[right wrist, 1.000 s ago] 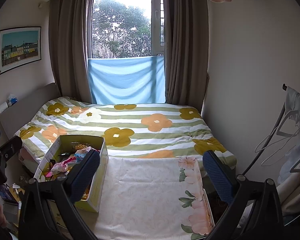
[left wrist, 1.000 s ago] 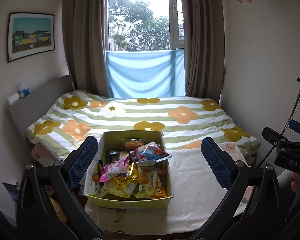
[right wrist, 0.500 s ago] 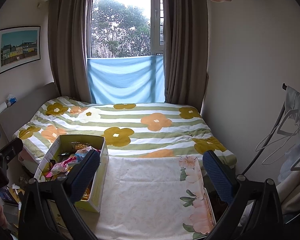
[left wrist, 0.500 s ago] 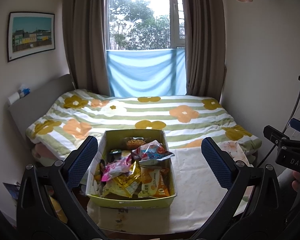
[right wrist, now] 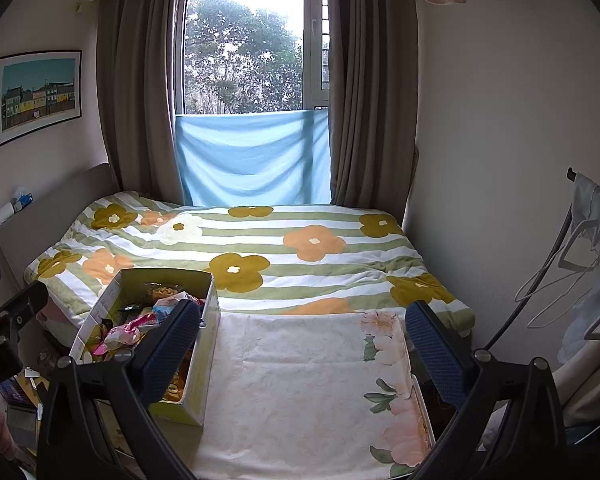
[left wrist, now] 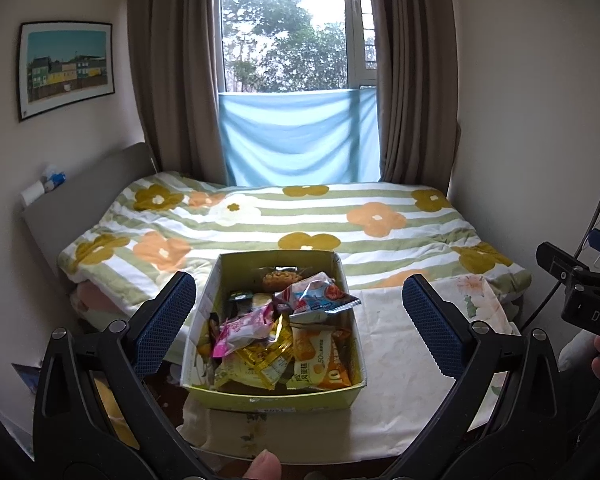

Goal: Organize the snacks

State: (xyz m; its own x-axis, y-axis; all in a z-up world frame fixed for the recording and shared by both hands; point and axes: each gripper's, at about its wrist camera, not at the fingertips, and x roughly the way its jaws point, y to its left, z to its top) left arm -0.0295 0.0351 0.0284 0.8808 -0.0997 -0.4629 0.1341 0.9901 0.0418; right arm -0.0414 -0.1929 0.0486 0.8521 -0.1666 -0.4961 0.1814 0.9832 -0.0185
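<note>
A yellow-green cardboard box (left wrist: 272,400) full of snack packets stands on a table covered with a cream floral cloth (left wrist: 396,364). Inside lie a pink packet (left wrist: 240,330), a blue-and-red packet (left wrist: 320,296) and an orange packet (left wrist: 316,364), among several others. My left gripper (left wrist: 296,320) is open and empty, held above and in front of the box. My right gripper (right wrist: 300,352) is open and empty over the bare cloth (right wrist: 300,392), with the box (right wrist: 204,344) to its left.
A bed with a striped flower quilt (left wrist: 300,220) lies behind the table, up to the window and curtains. A wall is close on the right, with a clothes rack and hangers (right wrist: 572,256). Clutter lies on the floor at the left (right wrist: 20,396).
My left gripper has drifted slightly so the box sits a little more to the right and nearer in its view. Both grippers stay open.
</note>
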